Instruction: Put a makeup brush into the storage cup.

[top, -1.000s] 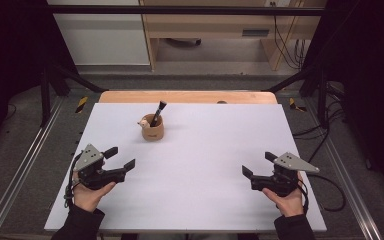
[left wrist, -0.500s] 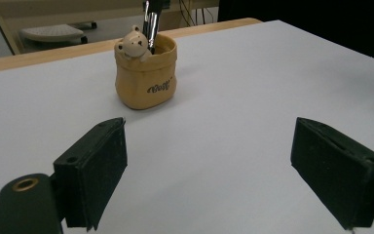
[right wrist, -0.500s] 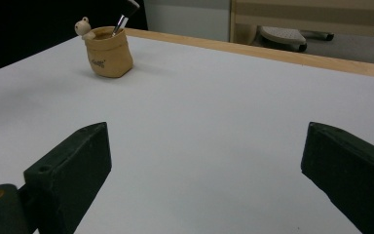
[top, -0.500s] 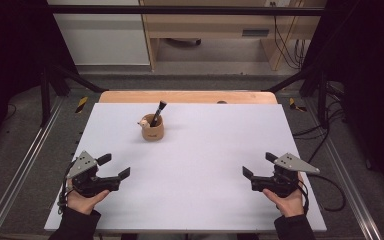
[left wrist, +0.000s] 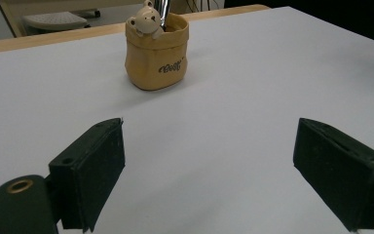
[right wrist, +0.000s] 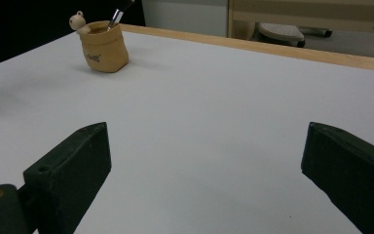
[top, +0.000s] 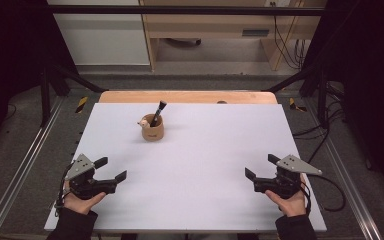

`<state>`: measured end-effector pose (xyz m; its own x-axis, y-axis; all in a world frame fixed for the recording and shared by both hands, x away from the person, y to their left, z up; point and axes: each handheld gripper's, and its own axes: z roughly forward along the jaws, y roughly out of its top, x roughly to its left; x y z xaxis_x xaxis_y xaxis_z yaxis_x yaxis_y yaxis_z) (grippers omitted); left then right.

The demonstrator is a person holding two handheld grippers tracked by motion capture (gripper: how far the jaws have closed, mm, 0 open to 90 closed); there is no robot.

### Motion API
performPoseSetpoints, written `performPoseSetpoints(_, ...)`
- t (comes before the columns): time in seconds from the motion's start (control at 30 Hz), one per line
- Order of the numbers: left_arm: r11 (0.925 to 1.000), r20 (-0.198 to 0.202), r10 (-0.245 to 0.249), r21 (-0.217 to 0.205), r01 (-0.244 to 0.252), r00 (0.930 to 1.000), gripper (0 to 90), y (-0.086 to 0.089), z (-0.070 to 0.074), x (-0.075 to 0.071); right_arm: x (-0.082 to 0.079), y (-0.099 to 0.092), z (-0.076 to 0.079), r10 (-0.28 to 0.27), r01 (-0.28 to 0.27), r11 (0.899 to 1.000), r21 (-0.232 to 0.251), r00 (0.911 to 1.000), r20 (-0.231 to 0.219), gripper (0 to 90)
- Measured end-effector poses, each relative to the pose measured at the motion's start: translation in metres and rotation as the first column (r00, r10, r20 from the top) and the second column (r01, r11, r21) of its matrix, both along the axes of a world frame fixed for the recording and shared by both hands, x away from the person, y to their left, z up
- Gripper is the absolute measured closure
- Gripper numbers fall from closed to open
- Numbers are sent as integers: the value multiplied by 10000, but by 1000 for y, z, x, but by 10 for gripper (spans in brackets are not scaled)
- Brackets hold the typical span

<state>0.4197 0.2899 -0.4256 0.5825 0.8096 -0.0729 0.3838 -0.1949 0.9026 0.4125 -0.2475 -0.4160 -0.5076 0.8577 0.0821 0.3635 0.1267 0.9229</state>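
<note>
A small tan pot with a little bear figure on its rim point(top: 152, 129) point(left wrist: 157, 51) point(right wrist: 103, 46) stands upright on the white table point(top: 200, 165), back left of centre. A dark-handled brush point(top: 157, 112) leans out of it. My left gripper point(top: 111, 169) point(left wrist: 209, 178) rests at the front left of the table, open, nothing between its jaws, pointing toward the pot. At the front right my right gripper point(top: 261, 166) point(right wrist: 207, 180) is open too and holds nothing.
A wooden strip point(top: 187, 96) runs along the table's far edge. Beyond it stand a wooden bench point(top: 210, 22) and hanging cables point(top: 287, 35). Metal rails point(top: 20, 170) flank the table on both sides.
The left gripper has moved back toward the front left corner of the table, still open. The right gripper has stayed put.
</note>
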Motion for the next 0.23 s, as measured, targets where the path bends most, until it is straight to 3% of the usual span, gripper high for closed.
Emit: performPoseSetpoints(0.23,9998,22,157,-86,-156,9999,107,1,-1,1,0,-2,-3,23,-24,10000,-64,10000,-66,47)
